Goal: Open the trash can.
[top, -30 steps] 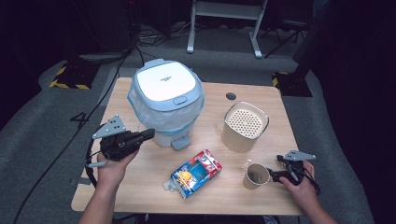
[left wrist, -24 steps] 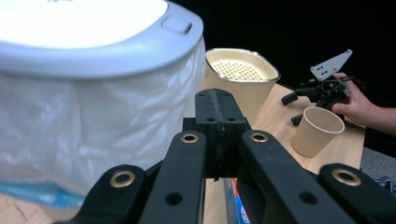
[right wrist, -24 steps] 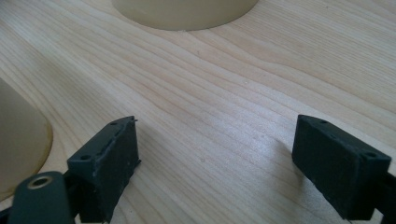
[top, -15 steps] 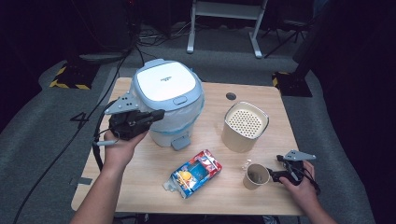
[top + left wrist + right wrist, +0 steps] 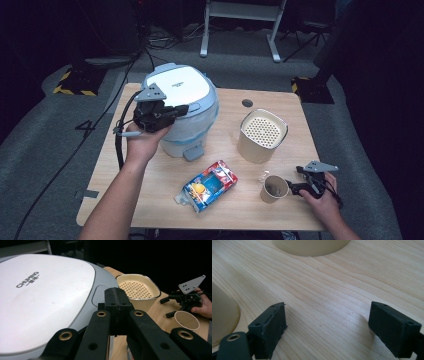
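A white and pale blue rice cooker (image 5: pixel 182 95) stands at the table's back left, lid down. My left gripper (image 5: pixel 181 109) is shut with nothing in it, and its joined tips (image 5: pixel 116 294) hover over the lid's (image 5: pixel 45 297) front right part, close to the lid button (image 5: pixel 99 291). By the table's front right edge my right gripper (image 5: pixel 296 180) rests open just right of a paper cup (image 5: pixel 274 188). Bare wood lies between its pads (image 5: pixel 271 326), and the cup's wall (image 5: pixel 220 316) is at their left.
A cream container with a perforated lid (image 5: pixel 263 134) stands right of the cooker, behind the cup. A colourful snack packet (image 5: pixel 207 186) lies near the front middle. The wooden table (image 5: pixel 165 175) has a small round hole (image 5: pixel 247 103) at the back.
My left gripper has risen from the table's left side and moved right, over the cooker's lid. The right gripper has stayed beside the cup.
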`<state>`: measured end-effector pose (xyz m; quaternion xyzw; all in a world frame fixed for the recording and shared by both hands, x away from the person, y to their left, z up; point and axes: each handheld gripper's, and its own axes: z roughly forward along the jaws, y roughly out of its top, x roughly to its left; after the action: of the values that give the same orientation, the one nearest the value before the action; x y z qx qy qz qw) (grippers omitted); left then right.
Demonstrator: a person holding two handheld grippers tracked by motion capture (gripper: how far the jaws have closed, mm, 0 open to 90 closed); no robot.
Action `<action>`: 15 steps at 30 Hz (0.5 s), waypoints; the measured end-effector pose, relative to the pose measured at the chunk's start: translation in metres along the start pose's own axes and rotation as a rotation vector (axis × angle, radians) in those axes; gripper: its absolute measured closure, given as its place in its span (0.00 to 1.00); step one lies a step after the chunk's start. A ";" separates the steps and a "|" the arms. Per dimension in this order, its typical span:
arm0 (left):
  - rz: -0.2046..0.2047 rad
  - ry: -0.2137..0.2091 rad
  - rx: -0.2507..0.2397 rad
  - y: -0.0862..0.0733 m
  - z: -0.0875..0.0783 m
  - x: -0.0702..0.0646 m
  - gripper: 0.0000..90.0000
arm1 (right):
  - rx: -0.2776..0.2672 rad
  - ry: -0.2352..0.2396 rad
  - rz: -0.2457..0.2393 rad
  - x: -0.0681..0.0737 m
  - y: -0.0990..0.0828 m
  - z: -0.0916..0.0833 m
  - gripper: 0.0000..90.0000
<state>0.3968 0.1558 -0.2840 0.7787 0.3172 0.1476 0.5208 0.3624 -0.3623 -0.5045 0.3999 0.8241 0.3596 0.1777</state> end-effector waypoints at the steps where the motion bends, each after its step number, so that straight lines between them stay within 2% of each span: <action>1: -0.005 0.001 0.001 0.001 0.002 0.001 1.00 | -0.001 -0.001 0.001 0.000 0.000 0.000 0.16; 4: -0.017 0.000 0.004 0.003 0.008 0.002 1.00 | -0.001 -0.001 0.001 0.000 0.000 0.000 0.16; 8: -0.018 0.034 0.026 0.007 0.016 0.000 1.00 | -0.001 -0.001 0.001 0.000 0.000 0.000 0.16; 11: -0.018 0.037 0.038 0.008 0.018 -0.002 1.00 | -0.001 -0.001 0.000 0.000 0.000 0.000 0.16; 15: -0.012 0.067 0.059 0.011 0.021 -0.005 1.00 | -0.001 -0.001 0.001 0.000 0.000 0.000 0.16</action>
<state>0.4084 0.1345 -0.2817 0.7864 0.3432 0.1612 0.4876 0.3624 -0.3622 -0.5046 0.4002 0.8237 0.3600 0.1782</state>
